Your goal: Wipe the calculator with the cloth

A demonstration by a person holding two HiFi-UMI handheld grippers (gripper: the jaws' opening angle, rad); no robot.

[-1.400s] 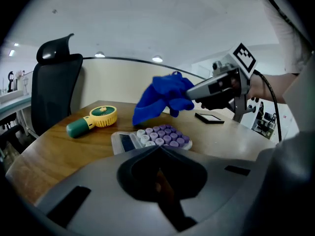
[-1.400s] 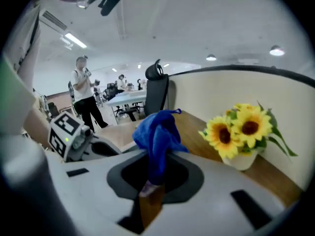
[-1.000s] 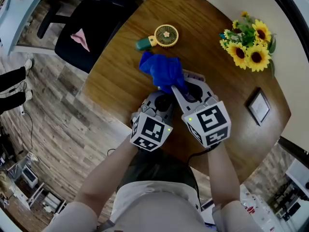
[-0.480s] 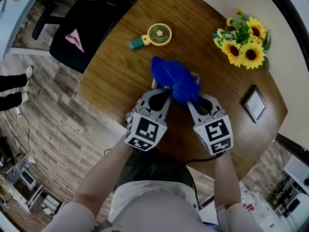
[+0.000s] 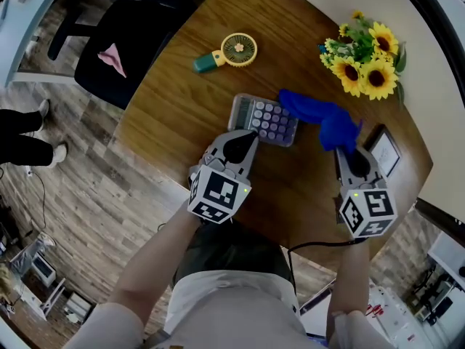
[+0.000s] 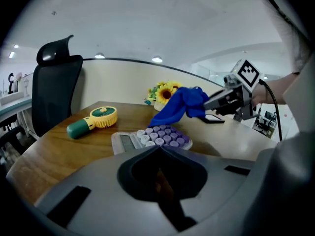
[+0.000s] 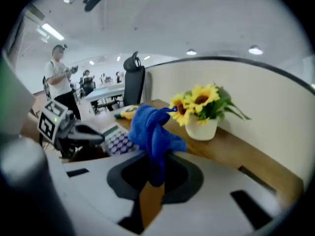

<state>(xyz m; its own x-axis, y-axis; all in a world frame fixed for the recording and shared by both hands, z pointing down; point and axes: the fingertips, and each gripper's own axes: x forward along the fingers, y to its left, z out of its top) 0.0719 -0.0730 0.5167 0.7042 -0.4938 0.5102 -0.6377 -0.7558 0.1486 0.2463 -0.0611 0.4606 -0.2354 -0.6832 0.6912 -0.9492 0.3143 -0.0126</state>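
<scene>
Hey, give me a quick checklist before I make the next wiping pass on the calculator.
1. Right gripper clamped on cloth, jaws just closed tighter: ok.
2. Calculator face up, keys uncovered: ok.
3. Cloth on the keys: not ok, it hangs off to one side.
4. Left gripper, shut, pressing on calculator: cannot tell.
5. Handheld fan apart from calculator: ok.

place: open-plan office | cues: black swivel chair (image 5: 149,49), rows of desks (image 7: 106,92), ceiling lights (image 7: 49,32)
</scene>
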